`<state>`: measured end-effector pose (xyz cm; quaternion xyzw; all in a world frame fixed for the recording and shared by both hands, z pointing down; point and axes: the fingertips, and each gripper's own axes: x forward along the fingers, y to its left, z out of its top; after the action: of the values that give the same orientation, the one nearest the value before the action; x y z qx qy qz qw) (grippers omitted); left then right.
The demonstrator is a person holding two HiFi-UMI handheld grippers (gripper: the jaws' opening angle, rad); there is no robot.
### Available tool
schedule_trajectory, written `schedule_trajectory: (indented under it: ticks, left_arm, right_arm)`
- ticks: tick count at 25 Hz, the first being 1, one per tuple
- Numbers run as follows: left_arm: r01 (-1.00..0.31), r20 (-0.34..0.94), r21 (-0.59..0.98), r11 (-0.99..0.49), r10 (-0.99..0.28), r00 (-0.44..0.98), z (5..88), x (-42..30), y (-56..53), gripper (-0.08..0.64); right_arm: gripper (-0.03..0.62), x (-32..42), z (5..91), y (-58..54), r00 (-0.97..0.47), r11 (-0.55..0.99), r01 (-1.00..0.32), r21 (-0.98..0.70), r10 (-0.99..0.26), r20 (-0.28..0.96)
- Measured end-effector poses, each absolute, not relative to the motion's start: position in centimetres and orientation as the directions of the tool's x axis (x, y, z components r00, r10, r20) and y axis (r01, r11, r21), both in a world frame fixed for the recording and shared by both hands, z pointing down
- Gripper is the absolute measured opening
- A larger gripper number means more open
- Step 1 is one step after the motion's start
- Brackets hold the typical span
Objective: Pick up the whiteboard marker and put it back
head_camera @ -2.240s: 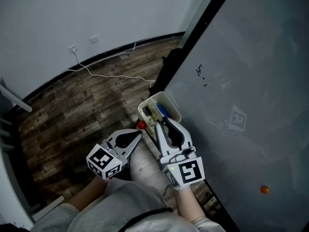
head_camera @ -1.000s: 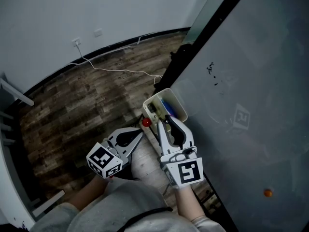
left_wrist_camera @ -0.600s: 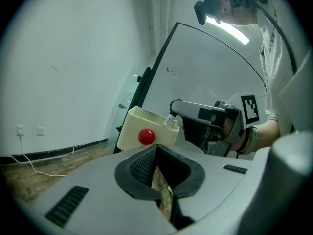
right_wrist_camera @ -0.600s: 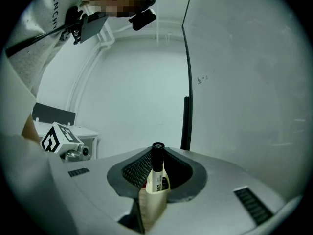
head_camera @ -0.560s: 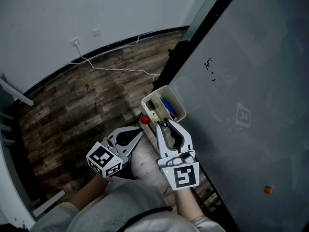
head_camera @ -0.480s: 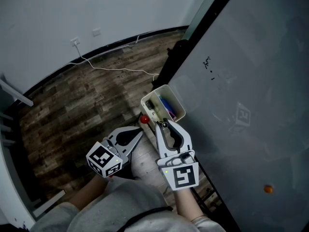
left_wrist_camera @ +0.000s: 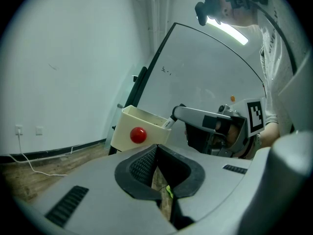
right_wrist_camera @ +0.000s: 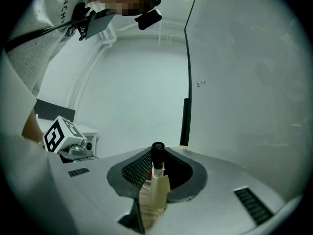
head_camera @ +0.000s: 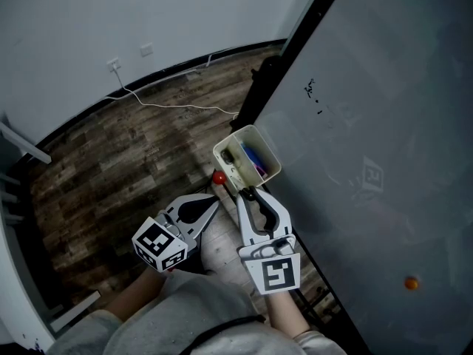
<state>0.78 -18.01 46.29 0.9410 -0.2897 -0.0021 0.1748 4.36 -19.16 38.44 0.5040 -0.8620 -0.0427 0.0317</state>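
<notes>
Right hand-held gripper point(head_camera: 247, 193) with jaws clamped on the marker point(right_wrist_camera: 157, 153), which stands nearly upright between the jaw tips, black end uppermost; in the left gripper view the marker's lower end slants down from those tips to the rim of the cup point(left_wrist_camera: 125, 133); whether it touches the rim cannot be told; the cream cup lies directly ahead of the right hand-held gripper, mounted at the lower edge of the whiteboard point(head_camera: 369, 124), which rises along that gripper's right side; a blue pen point(head_camera: 256, 159) and other pale items, too small to identify, sit inside the cup; a red magnet point(head_camera: 219, 177) is fixed to the cup's outer wall, on the side facing the left hand-held gripper point(head_camera: 214, 204); the left hand-held gripper, jaws together and holding nothing, hangs just beside and slightly behind the right one, its tips pointed toward the cup but apart from it; each marker cube point(head_camera: 270, 274) sits at the rear of its gripper, nearest the person; small black marks point(head_camera: 311, 95) appear on the whiteboard well ahead of the right hand-held gripper, and an orange dot point(head_camera: 411, 282) on the board behind and to its right; wood floor point(head_camera: 111, 168) below both, with a white cable point(head_camera: 177, 109) trailing far ahead of the left hand-held gripper.
</notes>
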Motion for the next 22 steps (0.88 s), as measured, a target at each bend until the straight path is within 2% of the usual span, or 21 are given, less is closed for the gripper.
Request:
schedule_trajectory:
  ticks: [22]
  left_arm:
    - [-0.541,0.076,0.332,-0.773,-0.55,0.832,46.1,1.1,-17.0,0.015]
  right_arm:
    - [0.081,4.9,39.7,-18.1,-0.489,0.492,-0.862,0.123,-0.871,0.053]
